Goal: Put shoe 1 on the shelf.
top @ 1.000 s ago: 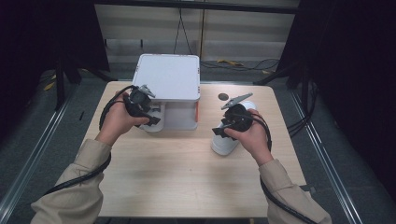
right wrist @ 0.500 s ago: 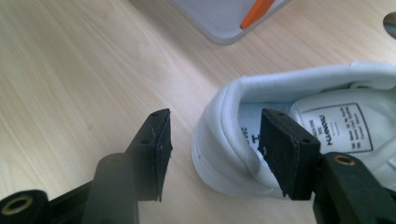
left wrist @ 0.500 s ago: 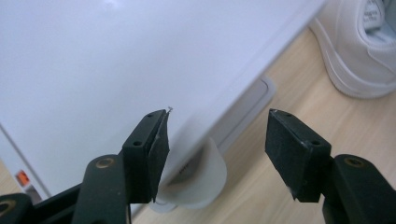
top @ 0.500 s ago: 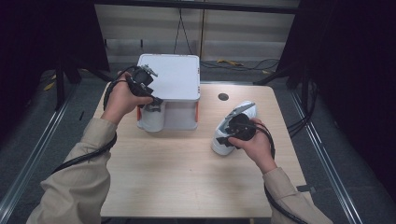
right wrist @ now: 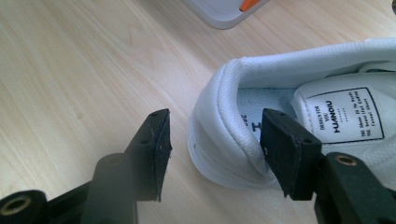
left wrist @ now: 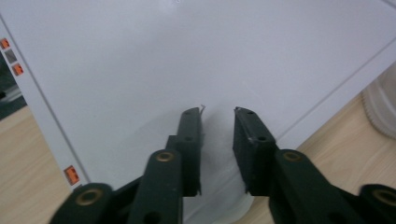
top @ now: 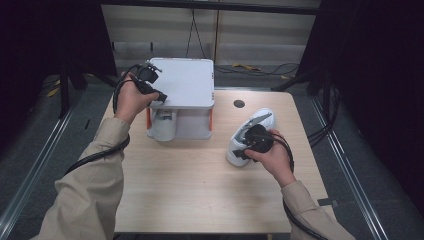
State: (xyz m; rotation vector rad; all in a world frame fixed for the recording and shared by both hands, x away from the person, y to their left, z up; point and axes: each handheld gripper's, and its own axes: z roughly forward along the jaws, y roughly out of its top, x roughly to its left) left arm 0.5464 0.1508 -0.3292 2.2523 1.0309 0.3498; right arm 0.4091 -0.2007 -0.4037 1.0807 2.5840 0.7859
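- Right gripper (right wrist: 215, 140) straddles the heel of the white shoe (right wrist: 289, 102) on the table (top: 200, 185), jaws spread, not yet pinching.
- Shoe looks light and soft; the padded heel collar suits gripping.
- Left gripper (left wrist: 217, 135), jaws just closing on nothing, hovers over the white rack (top: 182, 82); contact probably none.

A white shoe (right wrist: 261, 116) with a pale blue insole lies on the light wood-grain bench (top: 190, 190). The rack (top: 182, 82) is white with orange posts. Sleeves are beige.
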